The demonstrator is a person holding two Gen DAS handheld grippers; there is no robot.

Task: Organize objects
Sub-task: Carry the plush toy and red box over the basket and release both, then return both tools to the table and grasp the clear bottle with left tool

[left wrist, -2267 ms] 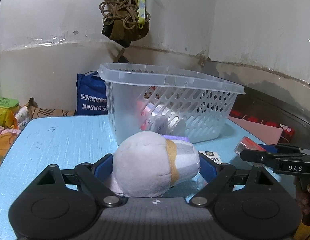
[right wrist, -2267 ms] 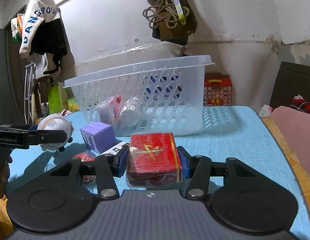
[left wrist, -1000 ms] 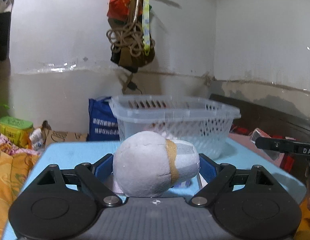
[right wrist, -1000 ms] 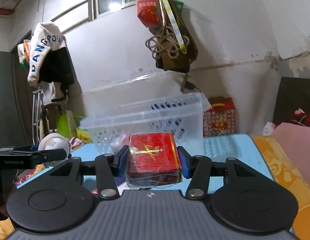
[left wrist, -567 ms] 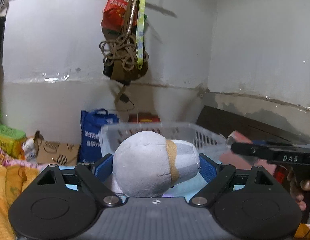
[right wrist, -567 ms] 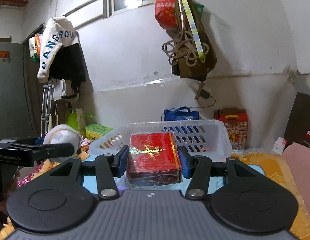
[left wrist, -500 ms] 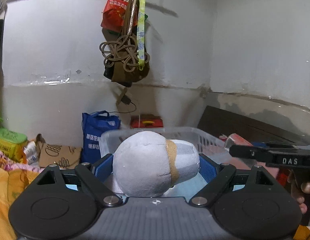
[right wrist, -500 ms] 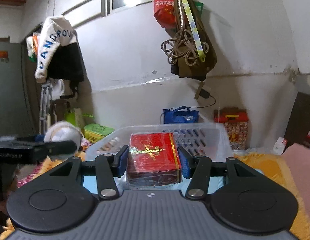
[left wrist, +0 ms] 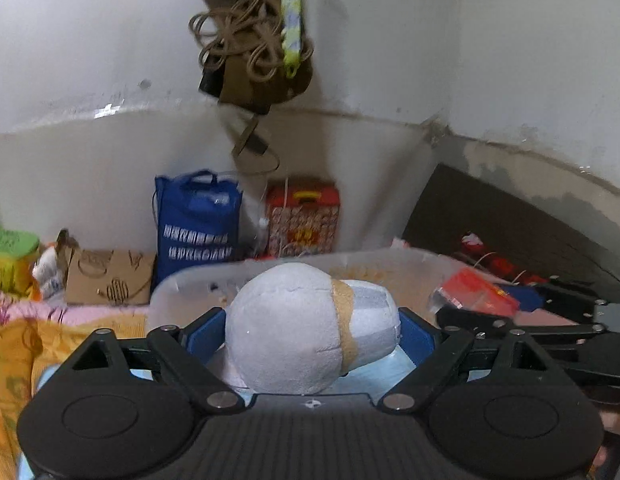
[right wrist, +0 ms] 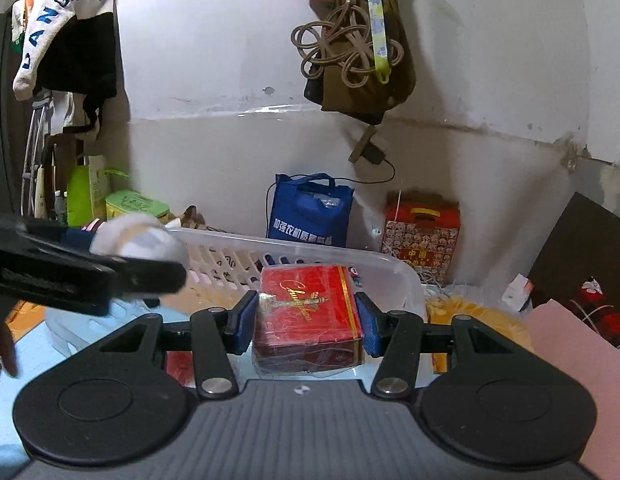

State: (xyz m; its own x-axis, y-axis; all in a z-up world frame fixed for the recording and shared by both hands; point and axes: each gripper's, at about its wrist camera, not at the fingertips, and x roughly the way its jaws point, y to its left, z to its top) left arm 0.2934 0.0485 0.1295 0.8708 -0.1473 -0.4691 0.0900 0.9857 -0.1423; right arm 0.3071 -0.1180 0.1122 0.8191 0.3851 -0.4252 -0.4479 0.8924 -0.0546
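A grey-white plush toy [left wrist: 294, 332] with a tan band fills my left gripper [left wrist: 310, 328], its blue pads pressing both sides while the jaws ease slightly wider. It hangs over the near rim of the clear plastic basket [left wrist: 390, 258]. My right gripper [right wrist: 308, 316] is shut on a red wrapped box [right wrist: 306, 304], held above the basket [right wrist: 390, 268] near its right end. In the right wrist view the left gripper [right wrist: 150, 264] and plush toy [right wrist: 142, 240] cross from the left over the basket. The left wrist view shows the red box [left wrist: 474, 292] at right.
Behind the basket stand a blue bag [left wrist: 196, 220], a red patterned gift box [left wrist: 304, 216], a brown paper bag [left wrist: 110, 282] and a green tin [left wrist: 10, 256]. A rope bundle [left wrist: 250, 52] hangs on the wall. A dark board [left wrist: 510, 220] leans at right. Light blue table [right wrist: 30, 344] lies below.
Both grippers have moved forward and a little up with their loads. The basket rim, farther ahead before, now lies right beneath them, and the two grippers stand closer together.
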